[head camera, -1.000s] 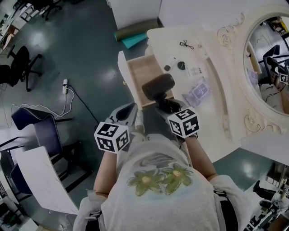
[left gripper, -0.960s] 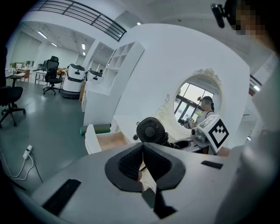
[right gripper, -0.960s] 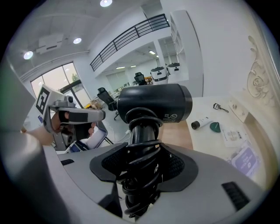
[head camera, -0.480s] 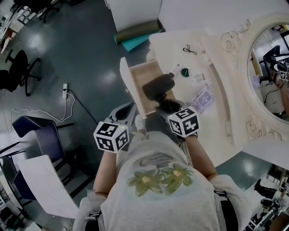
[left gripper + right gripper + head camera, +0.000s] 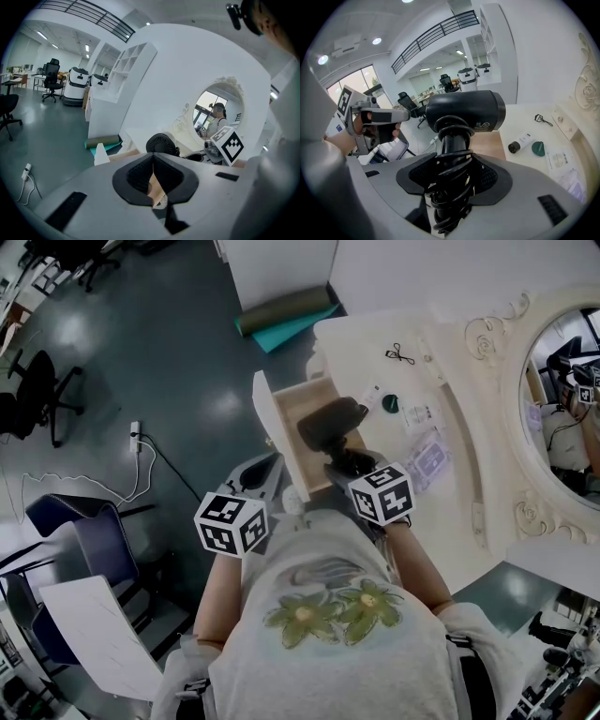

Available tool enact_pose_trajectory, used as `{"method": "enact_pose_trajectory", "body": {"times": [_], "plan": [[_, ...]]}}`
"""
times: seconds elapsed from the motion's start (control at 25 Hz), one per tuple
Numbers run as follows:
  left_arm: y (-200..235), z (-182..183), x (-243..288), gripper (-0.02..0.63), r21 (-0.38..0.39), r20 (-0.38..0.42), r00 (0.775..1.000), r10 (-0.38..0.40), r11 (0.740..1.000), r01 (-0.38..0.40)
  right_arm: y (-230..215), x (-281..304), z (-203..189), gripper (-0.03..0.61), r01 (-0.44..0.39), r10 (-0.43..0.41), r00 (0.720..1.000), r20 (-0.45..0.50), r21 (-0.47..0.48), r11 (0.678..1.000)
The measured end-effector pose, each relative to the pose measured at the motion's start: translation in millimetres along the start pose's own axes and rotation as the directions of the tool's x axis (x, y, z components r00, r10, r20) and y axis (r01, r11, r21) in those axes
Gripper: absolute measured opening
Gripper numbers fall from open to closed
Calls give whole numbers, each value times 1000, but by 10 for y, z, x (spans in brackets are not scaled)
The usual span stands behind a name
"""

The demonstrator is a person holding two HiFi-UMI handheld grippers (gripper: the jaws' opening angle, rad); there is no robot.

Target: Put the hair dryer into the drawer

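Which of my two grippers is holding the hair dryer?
The right gripper: its jaws clamp the hair dryer by its cord-wrapped handle. The left gripper has its jaws together, with no dryer between them.

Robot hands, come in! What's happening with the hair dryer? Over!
Right gripper shut on hair dryer handle, cord wrapped round it. Left gripper shut, empty. Hair dryer over open drawer, not in yet. Nothing seen blocking.

Grey left claw (image 5: 153, 161), marker cube (image 5: 232, 524), floral shirt (image 5: 323, 610)
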State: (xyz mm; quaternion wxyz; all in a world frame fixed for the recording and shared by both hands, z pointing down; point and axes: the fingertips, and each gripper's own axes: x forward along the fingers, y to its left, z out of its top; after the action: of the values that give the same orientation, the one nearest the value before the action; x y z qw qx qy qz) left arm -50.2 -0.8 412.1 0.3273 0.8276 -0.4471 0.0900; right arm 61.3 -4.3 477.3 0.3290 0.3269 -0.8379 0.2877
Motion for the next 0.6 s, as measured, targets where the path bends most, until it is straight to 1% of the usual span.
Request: {"method": "enact_pose_trajectory", "body": {"times": [0.6], "plan": [[212, 24, 95, 10, -23, -17, 1000, 2, 1000, -2, -74, 245, 60, 227, 2, -2, 1000, -30, 12, 1000]]}}
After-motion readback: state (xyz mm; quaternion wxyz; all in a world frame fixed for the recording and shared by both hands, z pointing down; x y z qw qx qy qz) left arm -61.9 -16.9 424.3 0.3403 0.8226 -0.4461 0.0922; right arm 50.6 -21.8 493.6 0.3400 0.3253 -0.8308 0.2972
